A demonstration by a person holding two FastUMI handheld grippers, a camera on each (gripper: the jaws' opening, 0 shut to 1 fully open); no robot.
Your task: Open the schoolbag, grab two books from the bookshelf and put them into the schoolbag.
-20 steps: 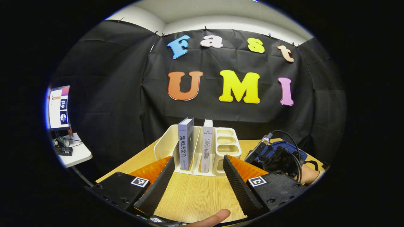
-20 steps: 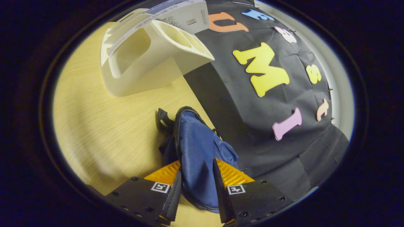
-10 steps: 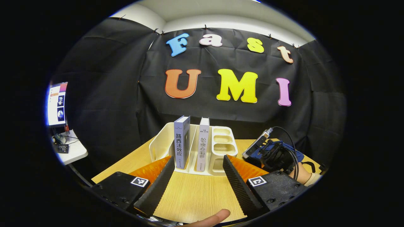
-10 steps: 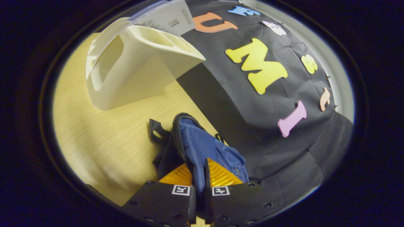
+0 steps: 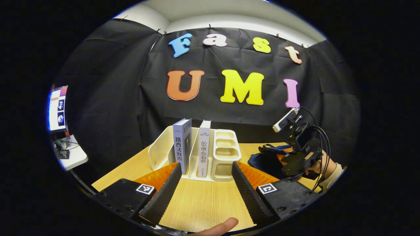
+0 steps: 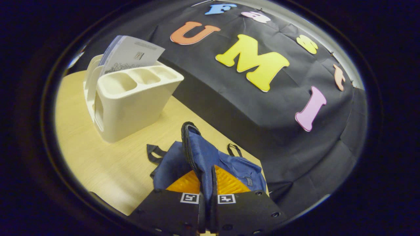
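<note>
Lifted since a second ago, the right gripper (image 6: 207, 183) pinches the schoolbag (image 6: 203, 157) flap off the table (image 6: 98, 157), opening it; the left gripper (image 5: 206, 183), spread wide, faces two books (image 5: 192, 147) in the bookshelf (image 5: 226, 154).

A light wooden table (image 5: 203, 203) carries a cream plastic bookshelf (image 5: 226, 154) holding two upright books toward its back edge, with a blue schoolbag (image 6: 203, 157) lying just beside it near the black cloth wall.
</note>
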